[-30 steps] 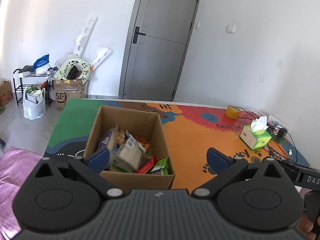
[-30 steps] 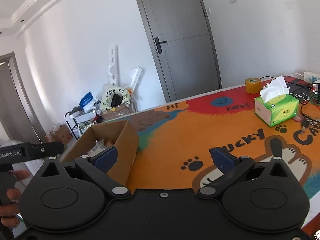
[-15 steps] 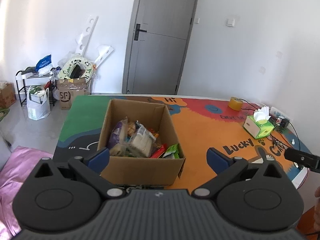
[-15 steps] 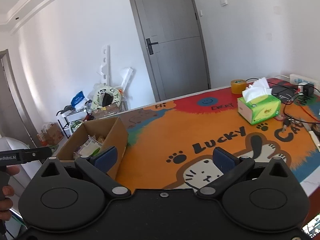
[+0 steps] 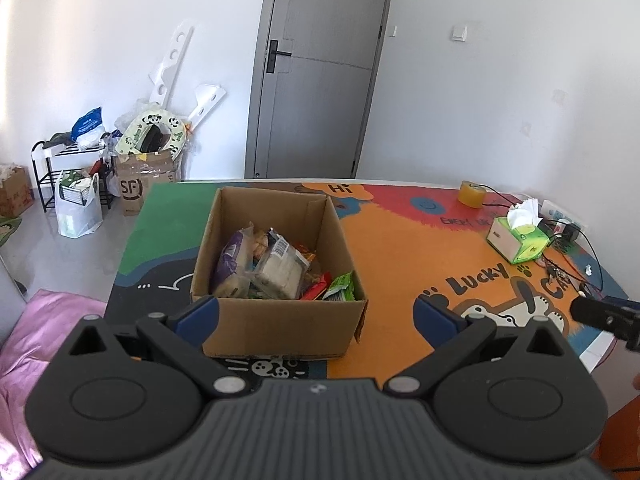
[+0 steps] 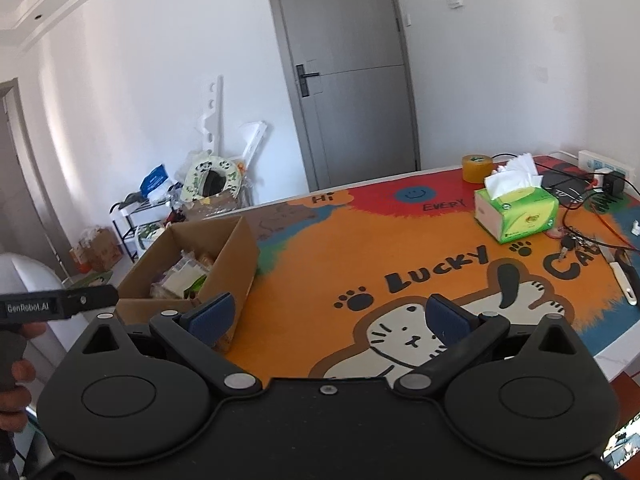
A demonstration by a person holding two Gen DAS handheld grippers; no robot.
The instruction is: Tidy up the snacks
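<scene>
An open cardboard box point(image 5: 280, 320) stands on the colourful cartoon table mat point(image 5: 400, 248), filled with several snack packets point(image 5: 276, 268). My left gripper point(image 5: 316, 312) is open and empty, held back from the box's near wall. In the right wrist view the box point(image 6: 236, 256) is at the left, with packets point(image 6: 180, 280) visible inside. My right gripper point(image 6: 328, 316) is open and empty above the mat's cat drawing, to the right of the box.
A green tissue box point(image 6: 516, 212), a tape roll point(image 6: 476, 168), keys point(image 6: 572, 240), cables and a power strip point(image 6: 604, 164) crowd the table's far right. A grey door point(image 5: 316, 68) is behind; floor clutter point(image 5: 140, 160) and a rack sit at left.
Both grippers have pulled back and risen from the table, so the box and mat look smaller and farther away. Both stay open and empty.
</scene>
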